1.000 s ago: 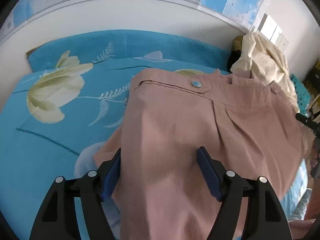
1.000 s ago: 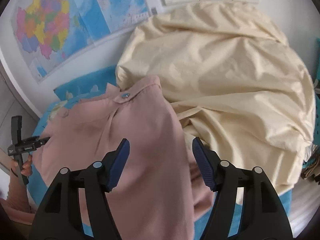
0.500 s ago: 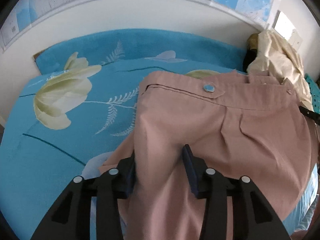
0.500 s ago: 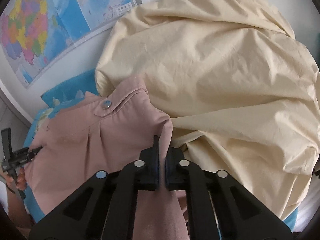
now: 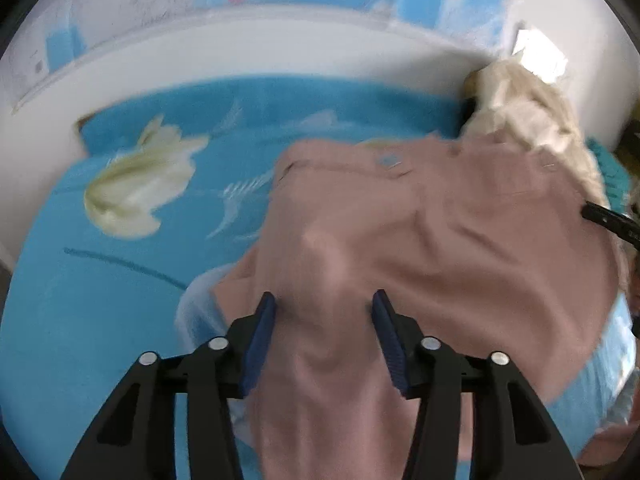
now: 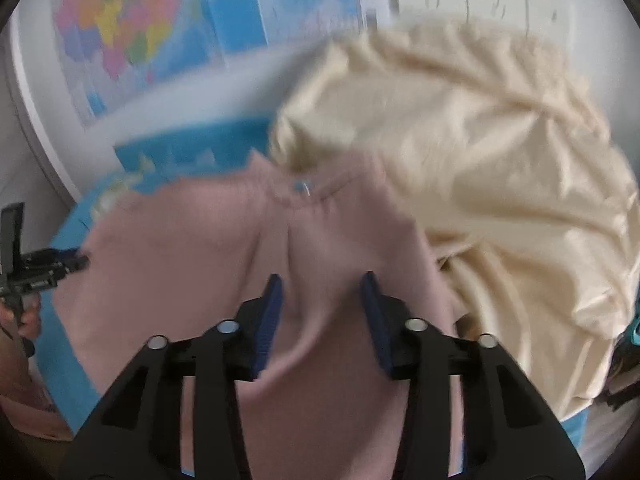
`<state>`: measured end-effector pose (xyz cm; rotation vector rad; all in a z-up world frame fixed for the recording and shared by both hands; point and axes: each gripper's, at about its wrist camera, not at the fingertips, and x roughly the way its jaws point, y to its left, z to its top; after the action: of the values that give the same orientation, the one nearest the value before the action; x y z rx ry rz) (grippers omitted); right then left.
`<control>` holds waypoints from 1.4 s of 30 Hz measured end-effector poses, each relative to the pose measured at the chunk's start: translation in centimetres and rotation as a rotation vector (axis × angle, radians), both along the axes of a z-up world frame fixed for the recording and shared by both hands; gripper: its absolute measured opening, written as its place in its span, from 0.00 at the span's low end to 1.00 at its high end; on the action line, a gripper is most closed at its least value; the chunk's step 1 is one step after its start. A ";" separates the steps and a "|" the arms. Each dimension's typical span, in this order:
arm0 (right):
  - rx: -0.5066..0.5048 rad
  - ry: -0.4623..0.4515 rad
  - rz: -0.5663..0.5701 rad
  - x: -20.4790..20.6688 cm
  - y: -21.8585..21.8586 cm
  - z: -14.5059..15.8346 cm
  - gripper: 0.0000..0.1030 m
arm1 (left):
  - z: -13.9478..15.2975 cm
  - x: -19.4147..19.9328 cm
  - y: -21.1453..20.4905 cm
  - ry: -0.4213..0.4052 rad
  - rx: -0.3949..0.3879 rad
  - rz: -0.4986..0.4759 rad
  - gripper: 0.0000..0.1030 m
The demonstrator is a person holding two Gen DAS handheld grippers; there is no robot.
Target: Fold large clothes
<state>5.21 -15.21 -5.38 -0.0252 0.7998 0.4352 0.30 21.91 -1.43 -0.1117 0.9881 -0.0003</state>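
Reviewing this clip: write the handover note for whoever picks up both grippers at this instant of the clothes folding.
Left gripper: jaws have just been opening, a ridge of the pink garment between its pads; blur hides whether they press.
Right gripper: jaws have just been opening, pink cloth bunched between them; contact unclear.
Layout: pink garment lies rumpled on the blue floral bedsheet, waistband button at the far end, against the cream cloth heap.
Done: no finished fold visible.
Left: flatten the garment, fold it; the cream heap is unfolded.
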 end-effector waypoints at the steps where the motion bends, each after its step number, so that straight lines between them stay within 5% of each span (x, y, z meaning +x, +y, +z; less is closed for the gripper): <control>1: 0.002 0.026 -0.020 0.9 -0.2 -0.9 0.28 | -0.4 0.1 0.5 0.002 -0.010 0.011 0.47; 5: 0.049 0.067 -0.040 2.1 -0.8 -1.4 0.26 | -0.6 0.0 1.9 0.009 -0.044 0.077 0.51; 7: 0.061 0.061 -0.044 1.2 -1.0 -0.5 0.34 | 0.1 -1.1 1.8 -0.009 -0.037 0.085 0.53; 9: 0.104 0.062 -0.027 0.0 -1.6 0.5 0.53 | 1.2 -3.2 2.0 -0.040 -0.070 0.075 0.54; 17: 0.390 0.143 0.062 -9.0 -5.7 1.8 0.75 | 2.9 -12.0 2.2 -0.129 -0.293 -0.048 0.59; 26: 0.528 0.351 0.001 -12.0 -6.8 -4.1 0.75 | -0.6 -14.1 0.0 -0.018 -0.408 -0.109 0.60; 42: 0.588 0.306 -0.127 -8.7 -4.8 -5.5 0.79 | -2.0 -9.3 -1.1 -0.015 -0.569 -0.010 0.89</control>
<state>-3.53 -20.00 -10.90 0.6491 0.9402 0.5475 -8.96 20.79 -3.42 -0.6272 0.9508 -0.2925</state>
